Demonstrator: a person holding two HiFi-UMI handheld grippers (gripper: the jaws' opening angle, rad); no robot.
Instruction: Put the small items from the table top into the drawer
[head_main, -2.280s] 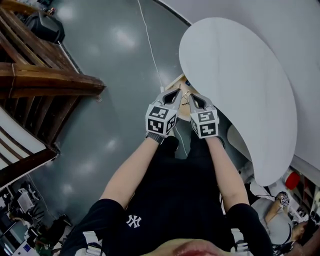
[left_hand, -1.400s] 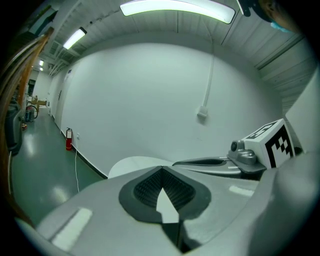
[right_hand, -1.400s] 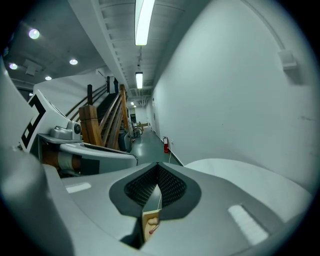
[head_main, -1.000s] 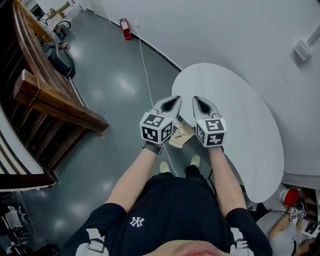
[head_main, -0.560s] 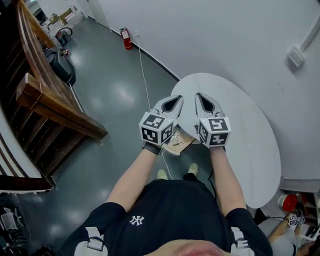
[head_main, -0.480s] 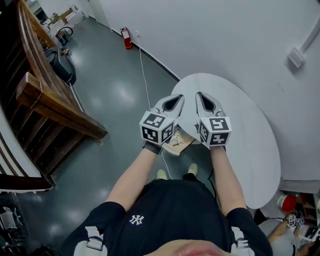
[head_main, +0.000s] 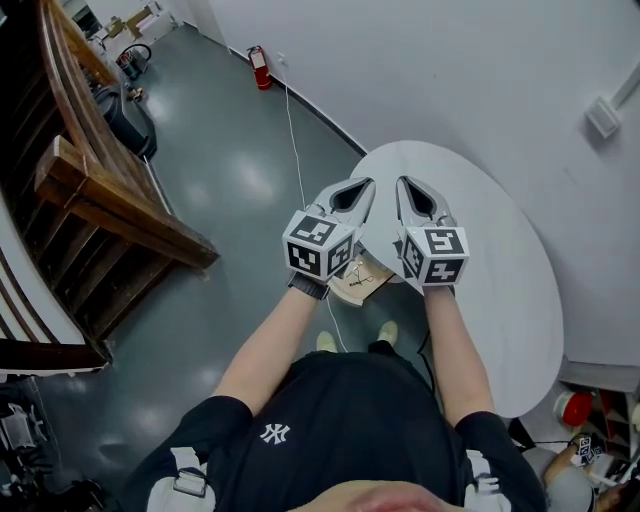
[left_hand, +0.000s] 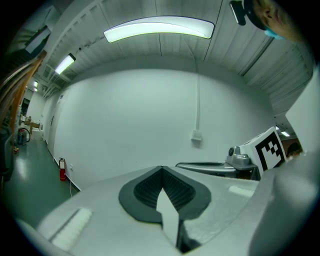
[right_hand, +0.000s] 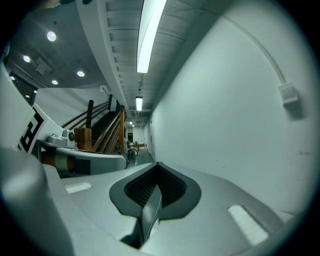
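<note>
At the centre of the head view both tongs are held up side by side over the near rim of the round white surface (head_main: 500, 270); the left tongs (head_main: 366, 184) are closed tight with nothing between the pads, and the right tongs (head_main: 404, 181) are the same, shut and empty, as each gripper view confirms; below and between them, at the lower middle of the frame, the pale wooden drawer (head_main: 352, 288) stands pulled out from under the rim, with the small items (head_main: 363, 271) lying in it, too small to name; the part of the top that shows looks bare, though what lies under the tongs and forearms is hidden; my reading is that the loading is about done and the step in hand is a last check, then perhaps shutting the drawer; to do it well, look over the whole top first, including the strip now covered by the arms, so nothing is left behind; then bring the closed tips down to the drawer front, one toward each side, and push evenly and slowly so it runs straight and the loose things inside do not slide or jam; mind the white cable (head_main: 298, 150) that trails across the floor toward the shoes.
</note>
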